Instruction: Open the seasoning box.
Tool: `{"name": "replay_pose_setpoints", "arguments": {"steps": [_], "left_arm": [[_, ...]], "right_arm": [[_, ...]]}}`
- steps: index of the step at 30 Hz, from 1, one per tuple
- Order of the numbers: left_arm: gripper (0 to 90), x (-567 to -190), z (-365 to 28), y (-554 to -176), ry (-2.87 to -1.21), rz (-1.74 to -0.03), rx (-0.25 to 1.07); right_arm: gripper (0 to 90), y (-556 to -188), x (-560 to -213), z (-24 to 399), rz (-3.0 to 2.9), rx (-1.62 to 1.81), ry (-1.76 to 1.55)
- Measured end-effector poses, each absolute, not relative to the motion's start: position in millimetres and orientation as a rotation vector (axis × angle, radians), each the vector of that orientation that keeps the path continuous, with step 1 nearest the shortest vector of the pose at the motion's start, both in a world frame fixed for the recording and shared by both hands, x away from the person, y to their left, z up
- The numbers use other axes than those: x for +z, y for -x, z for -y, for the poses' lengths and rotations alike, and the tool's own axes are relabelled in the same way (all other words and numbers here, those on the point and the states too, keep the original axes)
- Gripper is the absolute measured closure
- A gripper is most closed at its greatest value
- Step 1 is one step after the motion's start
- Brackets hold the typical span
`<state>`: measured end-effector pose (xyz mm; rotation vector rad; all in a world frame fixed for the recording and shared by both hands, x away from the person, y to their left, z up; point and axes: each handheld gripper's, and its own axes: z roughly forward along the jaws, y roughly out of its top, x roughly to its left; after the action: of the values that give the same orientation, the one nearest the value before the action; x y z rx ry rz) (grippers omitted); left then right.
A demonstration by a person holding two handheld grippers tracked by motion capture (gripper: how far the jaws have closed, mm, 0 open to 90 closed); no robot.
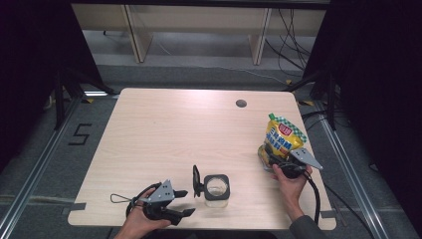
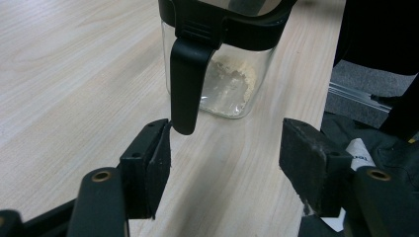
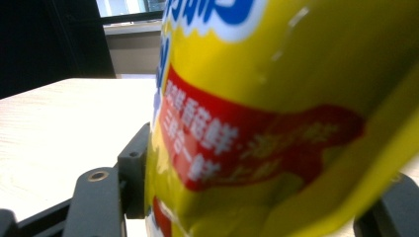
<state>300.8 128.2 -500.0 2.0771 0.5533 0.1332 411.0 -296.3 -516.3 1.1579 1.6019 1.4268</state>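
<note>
We see a pale wooden bench (image 1: 164, 134) beneath the fingers, with a round dark hole (image 1: 241, 103) far beyond them. Past its far edge lies grey floor (image 1: 199, 74), with loose cables (image 1: 288, 45) and pale furniture legs (image 1: 134, 35).

Lab: black curtains (image 1: 30, 59), floor rails (image 1: 30, 174)

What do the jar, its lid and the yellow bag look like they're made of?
Jar: clear glass or hard plastic; the pale powder inside shows through. Lid: matte black plastic, moulded, flipped open. Yellow bag: glossy printed plastic film; it creases and glints.
</note>
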Motion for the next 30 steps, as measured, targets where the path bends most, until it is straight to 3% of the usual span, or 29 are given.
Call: {"name": "replay_pose_setpoints", "arguments": {"steps": [16,30], "left_arm": [[36.5,-498.6,-129.8,-301.8,-2.080,-0.536,0.162],[35.5,-499.6,-130.7,-301.4,-2.068,-0.570,0.163]], "right_arm": [[41.9,-406.3,-496.8,298.8,-1.704,1.380,-1.152],[42.0,-363.4,-456.3,286.5,-1.827,1.334,-0.860]]}}
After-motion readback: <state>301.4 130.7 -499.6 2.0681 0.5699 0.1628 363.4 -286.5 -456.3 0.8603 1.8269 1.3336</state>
